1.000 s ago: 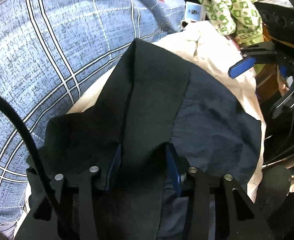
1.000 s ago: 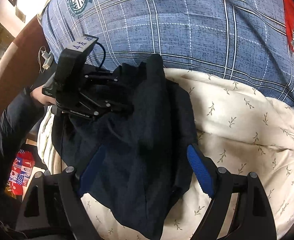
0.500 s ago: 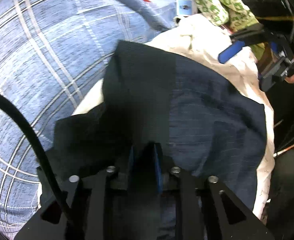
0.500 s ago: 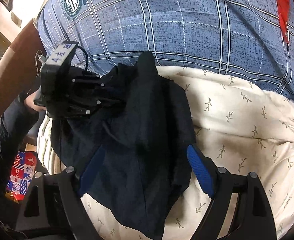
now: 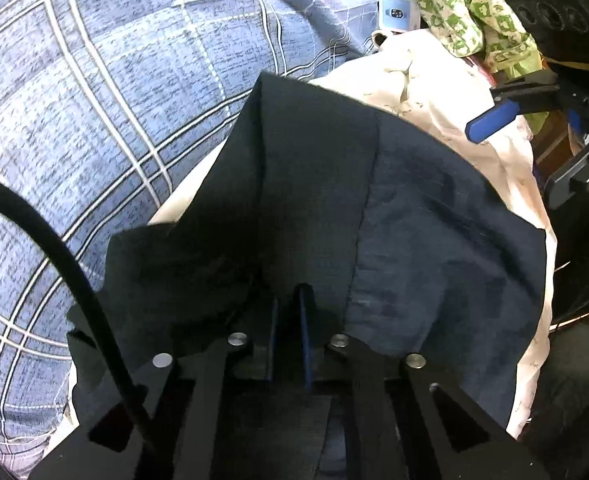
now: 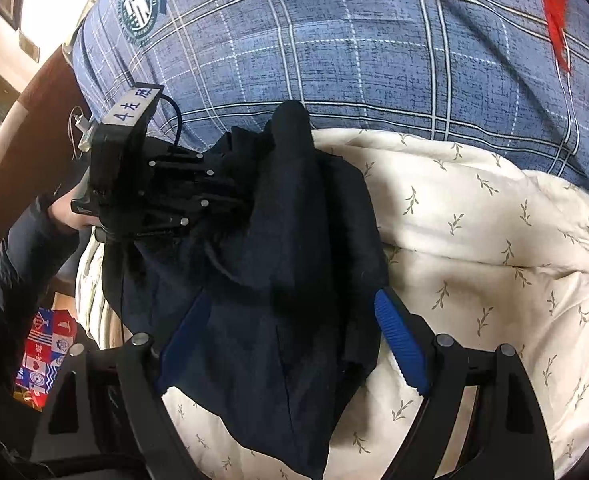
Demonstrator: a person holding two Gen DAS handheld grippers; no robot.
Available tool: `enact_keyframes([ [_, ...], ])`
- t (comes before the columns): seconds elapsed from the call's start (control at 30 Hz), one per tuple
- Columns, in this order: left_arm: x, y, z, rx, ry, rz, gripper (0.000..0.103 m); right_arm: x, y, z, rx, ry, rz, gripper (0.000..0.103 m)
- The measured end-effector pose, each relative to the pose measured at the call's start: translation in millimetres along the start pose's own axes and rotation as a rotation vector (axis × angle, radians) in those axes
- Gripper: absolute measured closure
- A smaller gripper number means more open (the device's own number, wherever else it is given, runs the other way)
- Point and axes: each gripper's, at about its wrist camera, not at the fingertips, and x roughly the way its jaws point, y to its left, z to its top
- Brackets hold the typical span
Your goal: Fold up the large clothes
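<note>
A dark navy garment (image 5: 394, 216) lies bunched on a cream quilt with a leaf print (image 6: 474, 240). My left gripper (image 5: 288, 312) is shut on a fold of the garment at its near edge. In the right wrist view the garment (image 6: 294, 280) lies between my right gripper's blue pads, and the left gripper (image 6: 222, 200) grips its far left side. My right gripper (image 6: 290, 328) is open, its fingers astride the garment's near end. It shows in the left wrist view (image 5: 534, 140) at the far right, open.
A blue plaid cover (image 5: 94, 100) lies behind the quilt, also in the right wrist view (image 6: 374, 60). A green-and-white patterned cloth (image 5: 466, 12) is piled at the back. A red patterned bag (image 6: 46, 352) sits low at the left, off the bed.
My left gripper has closed on the garment fold; one second ago its pads were apart. The right gripper has stayed open over the garment's near end.
</note>
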Motion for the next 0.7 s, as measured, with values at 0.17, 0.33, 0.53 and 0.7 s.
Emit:
enact_keyframes([
  [0.17,0,-7,6,0.025,-0.013,0.008,0.102,1,-5,-4,0.017,-0.001,0.010,0.018],
  [0.33,-11,-11,6,0.043,-0.038,0.033,0.103,-4,-9,-6,0.032,-0.016,0.017,0.018],
  [0.53,-27,-15,14,0.043,-0.056,0.079,0.103,-5,-9,-10,0.043,-0.015,0.024,0.018],
  [0.7,-47,-11,32,0.004,-0.095,0.100,0.103,-8,-2,-11,0.033,-0.018,0.029,0.018],
])
